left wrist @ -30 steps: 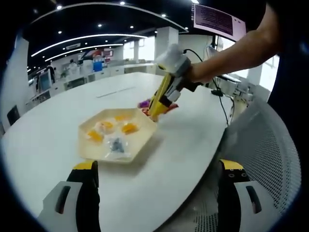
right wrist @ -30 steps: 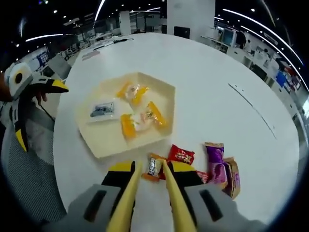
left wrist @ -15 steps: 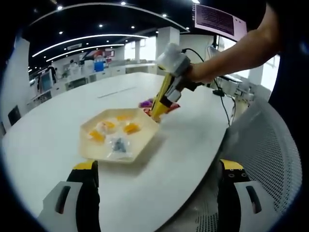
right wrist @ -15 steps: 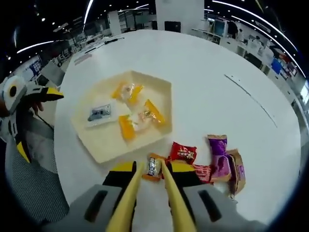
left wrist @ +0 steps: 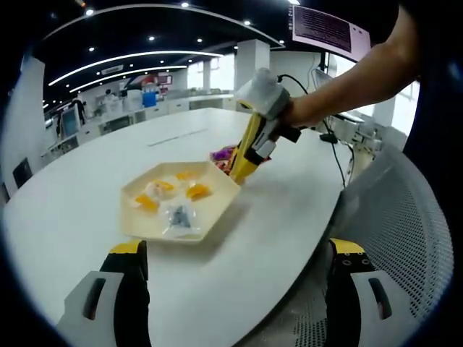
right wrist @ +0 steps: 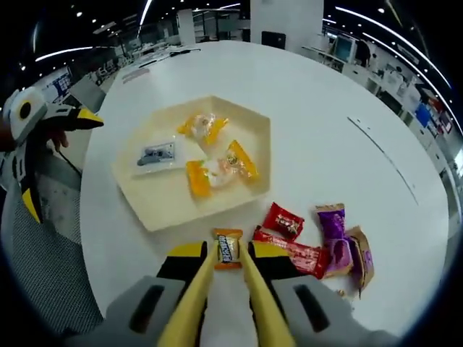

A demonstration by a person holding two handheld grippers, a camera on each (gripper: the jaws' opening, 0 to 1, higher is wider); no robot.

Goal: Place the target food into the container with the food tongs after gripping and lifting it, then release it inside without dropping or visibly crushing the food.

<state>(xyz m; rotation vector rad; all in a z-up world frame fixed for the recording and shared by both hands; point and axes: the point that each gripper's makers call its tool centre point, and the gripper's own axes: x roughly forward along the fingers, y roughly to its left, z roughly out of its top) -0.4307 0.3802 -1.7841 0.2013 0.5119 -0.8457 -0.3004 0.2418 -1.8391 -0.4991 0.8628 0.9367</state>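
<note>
Candy [right wrist: 227, 248] pinched in tongs [right wrist: 221, 289] — just outside tray [right wrist: 160, 217] rim.

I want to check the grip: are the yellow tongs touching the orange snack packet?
Touching. In the right gripper view the two tips of the yellow tongs press the sides of the orange snack packet, with no gap visible.

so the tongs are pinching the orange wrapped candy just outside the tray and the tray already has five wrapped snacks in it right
Not quite: the tray holds four wrapped snacks, not five, as the right gripper view shows: three orange ones and a clear packet. The rest holds: the tongs in the right gripper pinch the orange wrapped candy just outside the tray.
</note>
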